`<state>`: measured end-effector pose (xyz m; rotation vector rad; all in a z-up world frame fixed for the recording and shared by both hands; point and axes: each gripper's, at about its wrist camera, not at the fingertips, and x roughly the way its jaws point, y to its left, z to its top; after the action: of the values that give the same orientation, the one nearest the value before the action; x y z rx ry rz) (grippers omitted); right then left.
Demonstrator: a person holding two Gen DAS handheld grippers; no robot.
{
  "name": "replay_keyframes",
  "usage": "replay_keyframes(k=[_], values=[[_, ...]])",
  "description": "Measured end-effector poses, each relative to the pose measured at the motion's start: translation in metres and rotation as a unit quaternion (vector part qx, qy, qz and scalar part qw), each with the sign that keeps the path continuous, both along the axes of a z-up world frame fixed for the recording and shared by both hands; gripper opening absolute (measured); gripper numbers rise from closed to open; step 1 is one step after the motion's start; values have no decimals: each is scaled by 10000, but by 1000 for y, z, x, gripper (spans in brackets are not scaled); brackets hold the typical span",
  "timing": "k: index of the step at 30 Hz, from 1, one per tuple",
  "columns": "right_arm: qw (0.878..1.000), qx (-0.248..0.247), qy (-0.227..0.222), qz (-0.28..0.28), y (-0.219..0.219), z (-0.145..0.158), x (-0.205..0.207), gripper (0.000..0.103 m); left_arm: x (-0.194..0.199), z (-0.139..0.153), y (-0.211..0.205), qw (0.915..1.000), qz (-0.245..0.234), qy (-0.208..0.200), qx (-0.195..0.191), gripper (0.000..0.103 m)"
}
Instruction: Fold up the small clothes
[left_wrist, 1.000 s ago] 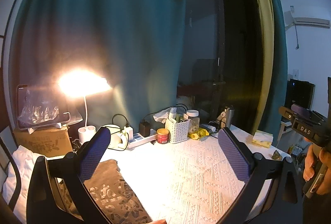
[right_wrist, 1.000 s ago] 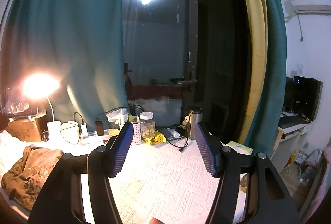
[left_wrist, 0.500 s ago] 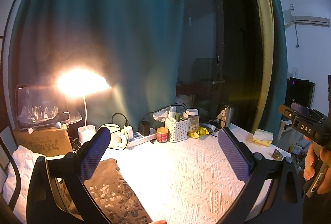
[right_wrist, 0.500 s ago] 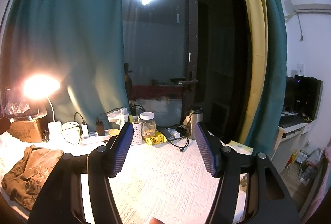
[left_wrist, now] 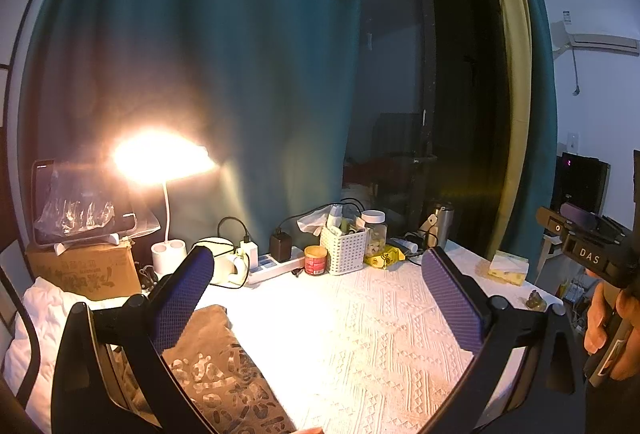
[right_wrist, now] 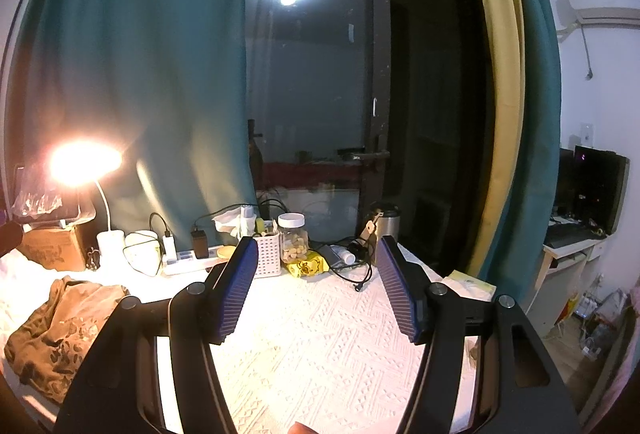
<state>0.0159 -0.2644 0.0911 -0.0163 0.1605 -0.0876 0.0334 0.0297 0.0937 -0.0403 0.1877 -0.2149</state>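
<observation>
- The brown garment [right_wrist: 60, 326] lies crumpled near the left edge of the table [left_wrist: 360, 334], which is covered with a white patterned cloth; nothing is holding it.
- From the left gripper [left_wrist: 316, 294] the garment sits low and to the left, passing under the left finger [left_wrist: 180, 306]; from the right gripper [right_wrist: 312, 290] it is well off to the left, clear of both fingers.
- The left hand is judged the nearer one, so the first pick most likely falls to it, with a drop down and leftward.
- The garment's long axis appears to run from the table's near edge toward the back, though the bunching makes this uncertain.
- The left gripper's jaws stand wide apart and empty, hovering above the cloth.
- The right gripper's jaws are parted about as far, also empty, aimed at the middle of the table.
- The person's right hand [left_wrist: 608, 330] holds that gripper's handle off the table's right edge.
- Along the back edge, a white basket [left_wrist: 344, 254] holds small upright items too small to identify, and a clear jar [right_wrist: 294, 242] with a white lid holds pale pieces.
- A cardboard box [left_wrist: 84, 272] sits at the back left corner, contents not visible.
</observation>
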Motion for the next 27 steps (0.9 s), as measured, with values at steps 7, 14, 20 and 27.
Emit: replay_keyframes(k=[7,14,20,27], values=[[10000,-1,-5,10,0,0,0,65,1,0,0,10000,-6,0,-4,102],[10000,-10,16,15,0,-2,2,65,2,-2,-1,10000,-24,15,16,102],[10000,-13,39,40,-1,-4,3,65,2,-4,0,10000,-37,52,0,102],[10000,-23,49,51,-1,-4,3,65,1,-3,1,10000,-29,38,-30,102]])
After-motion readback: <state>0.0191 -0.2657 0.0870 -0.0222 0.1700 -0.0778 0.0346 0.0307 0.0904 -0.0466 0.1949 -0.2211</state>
